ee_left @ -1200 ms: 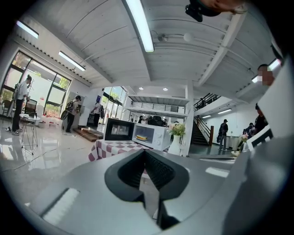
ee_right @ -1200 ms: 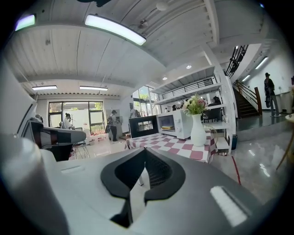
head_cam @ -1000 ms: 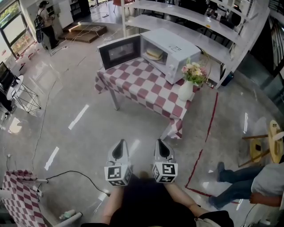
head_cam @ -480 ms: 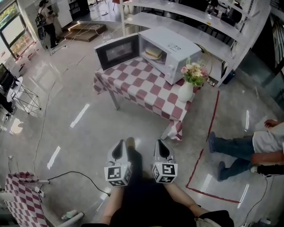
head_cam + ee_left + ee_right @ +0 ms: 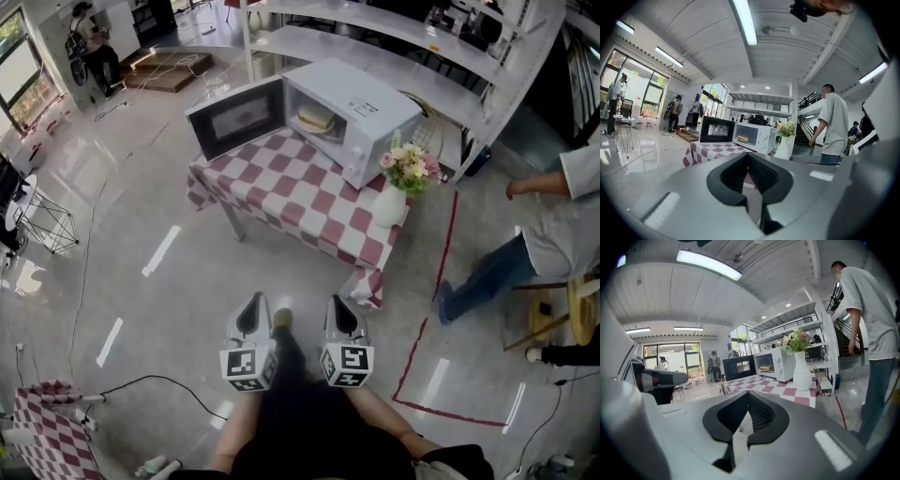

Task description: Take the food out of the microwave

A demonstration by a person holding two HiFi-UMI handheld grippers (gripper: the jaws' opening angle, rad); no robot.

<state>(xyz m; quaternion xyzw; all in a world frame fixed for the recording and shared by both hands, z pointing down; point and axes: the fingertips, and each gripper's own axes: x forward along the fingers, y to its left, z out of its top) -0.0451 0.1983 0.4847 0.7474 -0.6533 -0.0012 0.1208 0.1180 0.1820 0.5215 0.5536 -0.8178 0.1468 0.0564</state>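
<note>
Grippers sit nearest: left gripper (image 5: 254, 305) and right gripper (image 5: 340, 305), both clenched on nothing, well short of the microwave (image 5: 375, 112) on the checked counter (image 5: 309, 202). Approach seems the step in hand; next comes reaching past its open door (image 5: 234, 117) for the food (image 5: 316, 118) inside it. No writing is legible.

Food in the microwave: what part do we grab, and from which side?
Probably the near rim of what looks like a pale plate under the food, not the food itself. Come in level through the open front of the microwave, keeping clear of the door, which stands swung out to one side. The walls shut off every other approach, and the food sits low and flat.
</note>
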